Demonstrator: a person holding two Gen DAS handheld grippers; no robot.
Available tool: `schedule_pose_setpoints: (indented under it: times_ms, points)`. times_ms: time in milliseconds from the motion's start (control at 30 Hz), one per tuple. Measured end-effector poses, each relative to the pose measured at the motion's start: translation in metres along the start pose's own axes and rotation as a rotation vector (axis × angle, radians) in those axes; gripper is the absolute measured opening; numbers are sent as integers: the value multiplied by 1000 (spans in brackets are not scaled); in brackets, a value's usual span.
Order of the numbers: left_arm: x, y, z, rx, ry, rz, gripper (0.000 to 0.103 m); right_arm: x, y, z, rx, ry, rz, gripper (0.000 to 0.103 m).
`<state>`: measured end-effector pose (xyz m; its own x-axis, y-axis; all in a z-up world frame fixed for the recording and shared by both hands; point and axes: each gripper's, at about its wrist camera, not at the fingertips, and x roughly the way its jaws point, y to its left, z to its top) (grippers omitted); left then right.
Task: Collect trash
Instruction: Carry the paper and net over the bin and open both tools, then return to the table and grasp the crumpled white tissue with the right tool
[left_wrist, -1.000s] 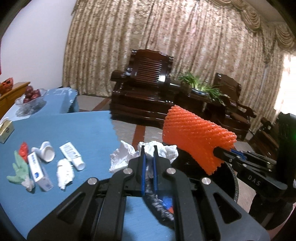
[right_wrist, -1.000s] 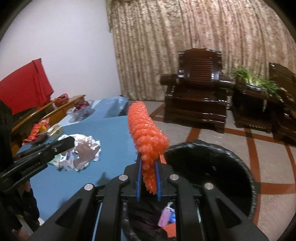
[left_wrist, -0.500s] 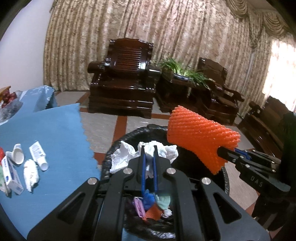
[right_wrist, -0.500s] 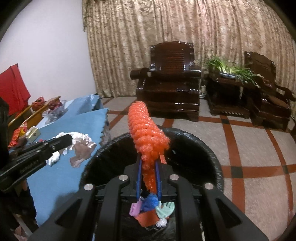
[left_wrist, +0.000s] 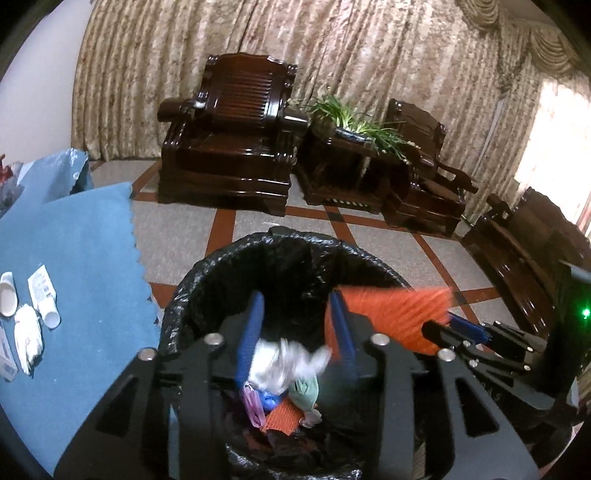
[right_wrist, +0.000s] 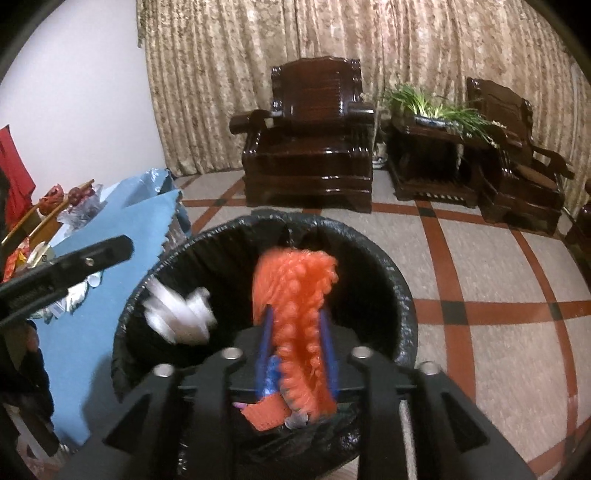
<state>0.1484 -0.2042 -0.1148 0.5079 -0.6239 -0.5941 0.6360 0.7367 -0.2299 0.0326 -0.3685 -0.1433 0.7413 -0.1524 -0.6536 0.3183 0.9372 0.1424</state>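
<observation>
Both grippers hang over a black-lined trash bin (left_wrist: 280, 243) (right_wrist: 391, 280). My left gripper (left_wrist: 297, 308) is open, and a crumpled white tissue (left_wrist: 284, 363) (right_wrist: 177, 317) falls, blurred, between its fingers into the bin. My right gripper (right_wrist: 297, 321) is open, and an orange foam net (right_wrist: 295, 291) (left_wrist: 399, 310) slips blurred between its fingers. Several coloured scraps (left_wrist: 280, 406) lie in the bin's bottom.
A table with a blue cloth (left_wrist: 77, 258) (right_wrist: 110, 295) stands left of the bin, with a white tube (left_wrist: 44, 291), a spoon (left_wrist: 7, 299) and tissue (left_wrist: 27, 332). Dark wooden armchairs (left_wrist: 229, 136) and a plant stand (left_wrist: 351, 147) stand behind.
Both grippers moved over the bin and opened. The white tissue dropped from the left one, and the orange net is sliding out of the right one.
</observation>
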Motion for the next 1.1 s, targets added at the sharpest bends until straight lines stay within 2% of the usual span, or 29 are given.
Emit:
schedule_pose_setpoints:
  times_ms: [33, 67, 133, 200, 267, 333, 433, 733, 1100]
  points:
    - [0, 1, 1, -3, 1, 6, 43, 1, -1, 0, -1, 2, -2, 43]
    - [0, 4, 1, -6, 0, 11, 45, 2, -1, 0, -3, 5, -8, 56]
    - [-3, 10, 4, -13, -9, 30, 57, 3, -2, 1, -3, 4, -26, 77]
    - [-9, 16, 4, -16, -24, 55, 63, 2, 0, 3, -5, -4, -31, 82]
    - [-16, 23, 3, -18, -39, 83, 73, 0, 3, 4, -5, -13, -35, 93]
    - [-25, 31, 4, -20, -62, 126, 82, -3, 7, 6, -8, -29, -26, 94]
    - [-40, 46, 5, -23, -90, 199, 90, -5, 15, 13, -27, -47, -22, 97]
    - [-92, 104, -9, -109, -117, 354, 92, -3, 59, 23, -72, -70, 55, 97]
    - [-154, 174, -38, -185, -148, 555, 92, 16, 152, 32, -181, -81, 209, 97]
